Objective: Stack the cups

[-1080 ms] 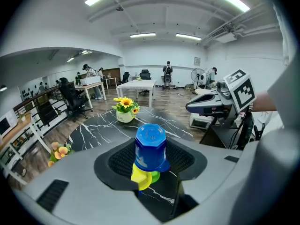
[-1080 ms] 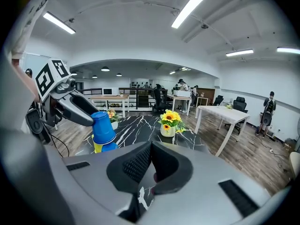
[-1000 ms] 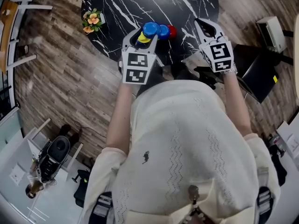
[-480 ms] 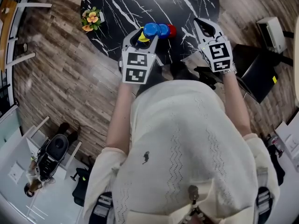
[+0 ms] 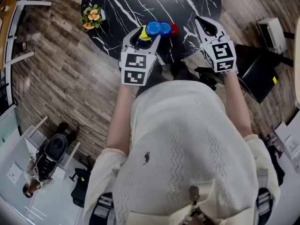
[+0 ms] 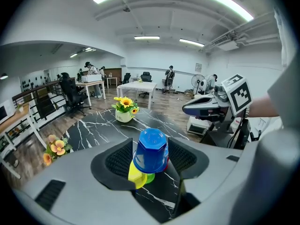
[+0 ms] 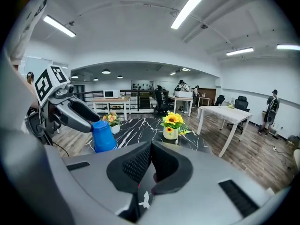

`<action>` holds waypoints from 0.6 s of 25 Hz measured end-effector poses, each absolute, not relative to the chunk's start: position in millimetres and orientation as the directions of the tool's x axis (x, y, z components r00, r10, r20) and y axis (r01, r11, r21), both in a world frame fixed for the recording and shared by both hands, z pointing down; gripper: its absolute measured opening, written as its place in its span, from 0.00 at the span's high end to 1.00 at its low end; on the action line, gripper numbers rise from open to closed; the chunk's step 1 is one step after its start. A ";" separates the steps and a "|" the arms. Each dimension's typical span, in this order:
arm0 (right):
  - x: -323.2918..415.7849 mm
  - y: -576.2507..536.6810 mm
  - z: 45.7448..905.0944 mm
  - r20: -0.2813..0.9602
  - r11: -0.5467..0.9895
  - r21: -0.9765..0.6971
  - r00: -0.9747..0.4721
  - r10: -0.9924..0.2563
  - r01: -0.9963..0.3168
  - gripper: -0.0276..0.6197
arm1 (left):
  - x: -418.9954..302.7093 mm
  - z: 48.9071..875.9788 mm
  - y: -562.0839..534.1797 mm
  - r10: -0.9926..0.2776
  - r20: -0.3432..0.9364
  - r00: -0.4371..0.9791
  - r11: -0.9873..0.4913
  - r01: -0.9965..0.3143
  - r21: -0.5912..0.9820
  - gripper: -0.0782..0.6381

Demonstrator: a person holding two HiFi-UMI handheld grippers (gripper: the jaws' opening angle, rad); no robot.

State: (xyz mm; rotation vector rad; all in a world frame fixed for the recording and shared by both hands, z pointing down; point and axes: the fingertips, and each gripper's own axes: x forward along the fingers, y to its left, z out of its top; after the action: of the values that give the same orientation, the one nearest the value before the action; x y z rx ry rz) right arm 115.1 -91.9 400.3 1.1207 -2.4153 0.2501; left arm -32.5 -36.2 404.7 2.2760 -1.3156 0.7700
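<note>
On the black marble bench (image 5: 117,13), the left tongs (image 5: 149,34) stand apart on either side of an upside-down blue cup (image 6: 151,150). They have just been opening, and both ribbed pads (image 6: 119,159) now stand clear of the cup's walls. Only a piece of a yellow cup (image 6: 136,178) pokes out below the blue cup's lower left edge. A green sliver (image 6: 150,177) shows beside it and a red sliver (image 6: 167,159) at the blue cup's right side, too little to tell how many cups are stacked. In the head view a red cup (image 5: 174,29) sits just right of the blue one, and the tongs' body covers the lower part of the group. The right tongs (image 7: 151,149) are pressed together with nothing between them, held to the right and apart from the cups. Their own grey body cuts off the base of the blue cup in the right gripper view. A sunflower pot (image 7: 171,125) stands farther back on the bench and orange flowers (image 5: 92,18) sit at its left edge. The person's torso hides the near rim.
</note>
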 end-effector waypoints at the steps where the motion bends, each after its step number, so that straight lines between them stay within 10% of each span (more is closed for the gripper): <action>1: 113.1 -92.3 396.4 0.471 0.648 0.011 -0.568 -0.675 -0.761 0.94 | -32.6 399.8 -35.5 -0.660 0.625 0.417 -0.477 -0.875 0.079 0.54; 15: 84.7 -85.0 322.5 0.292 0.593 -0.232 -0.637 -0.714 -0.771 0.95 | -95.5 317.0 -38.4 -0.884 0.342 0.319 -0.301 -0.948 0.108 0.86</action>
State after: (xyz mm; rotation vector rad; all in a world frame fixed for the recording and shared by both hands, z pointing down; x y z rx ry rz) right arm 84.7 -85.0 322.5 1.2462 -2.6505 0.5080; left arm -95.5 -38.4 317.0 2.3006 -1.6502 0.3144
